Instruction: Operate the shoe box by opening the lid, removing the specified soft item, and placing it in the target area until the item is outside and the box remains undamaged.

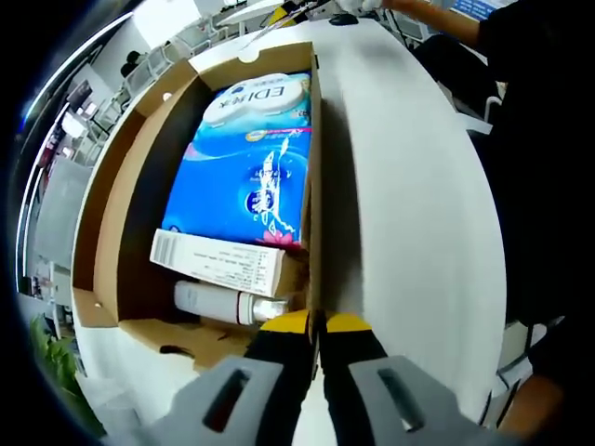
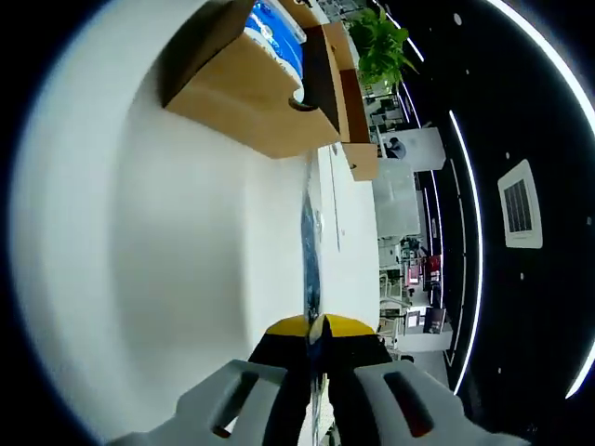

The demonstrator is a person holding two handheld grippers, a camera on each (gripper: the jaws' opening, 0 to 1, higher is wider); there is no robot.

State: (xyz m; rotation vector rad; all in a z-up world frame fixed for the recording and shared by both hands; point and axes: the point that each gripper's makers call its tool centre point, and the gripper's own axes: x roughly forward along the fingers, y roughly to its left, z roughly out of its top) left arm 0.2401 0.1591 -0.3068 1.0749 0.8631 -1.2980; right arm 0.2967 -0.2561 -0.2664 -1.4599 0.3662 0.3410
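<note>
The box (image 1: pixel 102 232) is seen open on the white bench (image 1: pixel 409 214), with the soft blue pack (image 1: pixel 246 167) lying just beyond the closed left fingers (image 1: pixel 315 321), above a carton (image 1: pixel 218 263) and bottle (image 1: pixel 228 302). The right fingers (image 2: pixel 314 325) are also held shut, well short of the box. The glossy, yielding pack is best pinched by an edge and lifted straight, sparing the thin cardboard walls.

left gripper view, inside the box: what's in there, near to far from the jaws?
White bottle lying on its side → white carton with printed text → blue soft pack, all inside the open shoe box.
</note>
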